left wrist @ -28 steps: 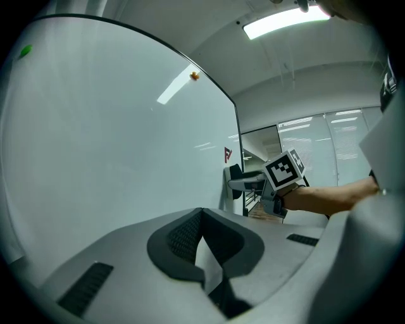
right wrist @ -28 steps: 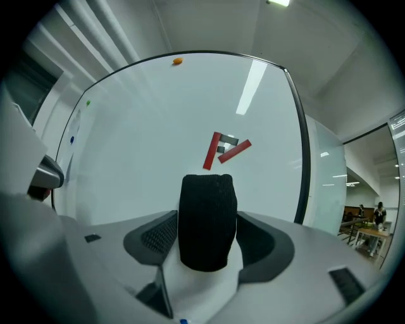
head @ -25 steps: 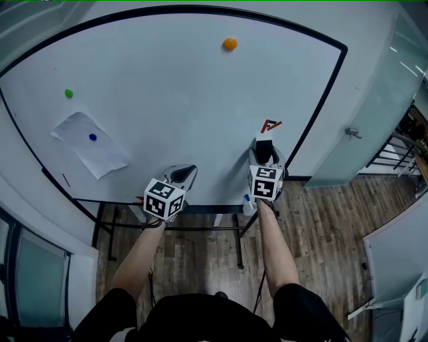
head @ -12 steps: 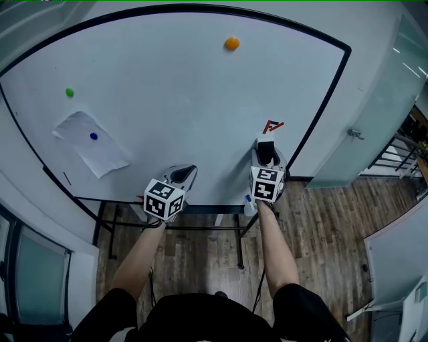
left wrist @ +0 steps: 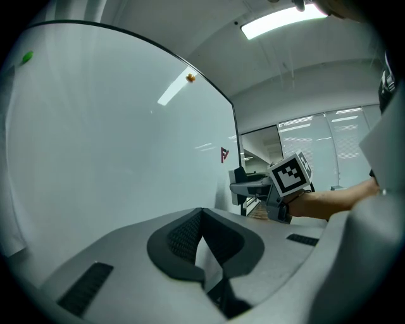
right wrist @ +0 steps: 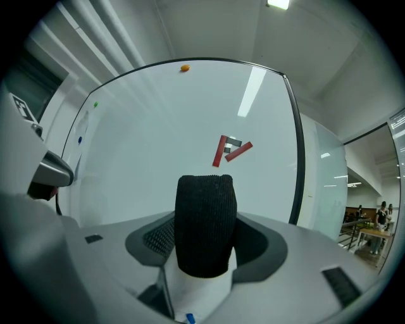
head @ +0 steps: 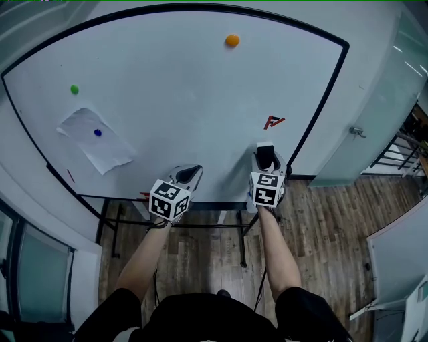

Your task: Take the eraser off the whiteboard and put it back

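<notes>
An office: a large framed whiteboard (head: 167,100) on a metal stand (head: 200,227), glass partition walls (head: 374,93) with a door handle (head: 356,132), wood-plank flooring (head: 321,220), ceiling strip lights (left wrist: 278,19), desks (right wrist: 370,235) beyond the glass.

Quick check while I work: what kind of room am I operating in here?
Most likely an office or meeting space: a large whiteboard on a stand with round magnets on it, a frosted glass partition beside it, and wood-look flooring underneath.

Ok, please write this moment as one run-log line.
right gripper: jaws just closed, eraser between them, facing whiteboard | left gripper: shut, empty
</notes>
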`<act>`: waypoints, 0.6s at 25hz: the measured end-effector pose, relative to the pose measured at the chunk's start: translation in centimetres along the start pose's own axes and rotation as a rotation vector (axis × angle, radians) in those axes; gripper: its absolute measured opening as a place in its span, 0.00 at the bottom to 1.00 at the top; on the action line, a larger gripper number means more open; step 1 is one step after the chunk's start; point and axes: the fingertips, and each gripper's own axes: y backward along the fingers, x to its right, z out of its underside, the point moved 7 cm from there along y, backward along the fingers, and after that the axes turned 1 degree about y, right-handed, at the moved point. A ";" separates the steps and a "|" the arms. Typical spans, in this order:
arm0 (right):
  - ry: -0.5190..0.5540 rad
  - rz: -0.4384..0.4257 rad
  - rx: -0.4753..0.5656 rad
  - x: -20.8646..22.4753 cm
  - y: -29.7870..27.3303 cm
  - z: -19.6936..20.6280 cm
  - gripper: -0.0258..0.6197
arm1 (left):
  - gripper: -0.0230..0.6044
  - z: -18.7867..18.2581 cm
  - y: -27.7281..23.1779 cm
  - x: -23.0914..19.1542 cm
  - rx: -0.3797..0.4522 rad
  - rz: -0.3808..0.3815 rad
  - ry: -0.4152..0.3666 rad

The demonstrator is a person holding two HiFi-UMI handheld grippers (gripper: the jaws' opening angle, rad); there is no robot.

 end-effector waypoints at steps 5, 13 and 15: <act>-0.001 -0.020 -0.017 -0.6 2.0 1.2 0.45 | 0.07 0.5 1.2 1.5 0.005 -0.008 0.000; 0.003 -0.051 -0.061 -1.3 5.9 4.0 0.45 | 0.07 2.1 3.4 3.7 -0.008 -0.034 0.023; 0.001 -0.061 -0.077 -1.6 6.8 4.9 0.45 | 0.07 2.4 3.8 4.3 -0.009 -0.044 0.021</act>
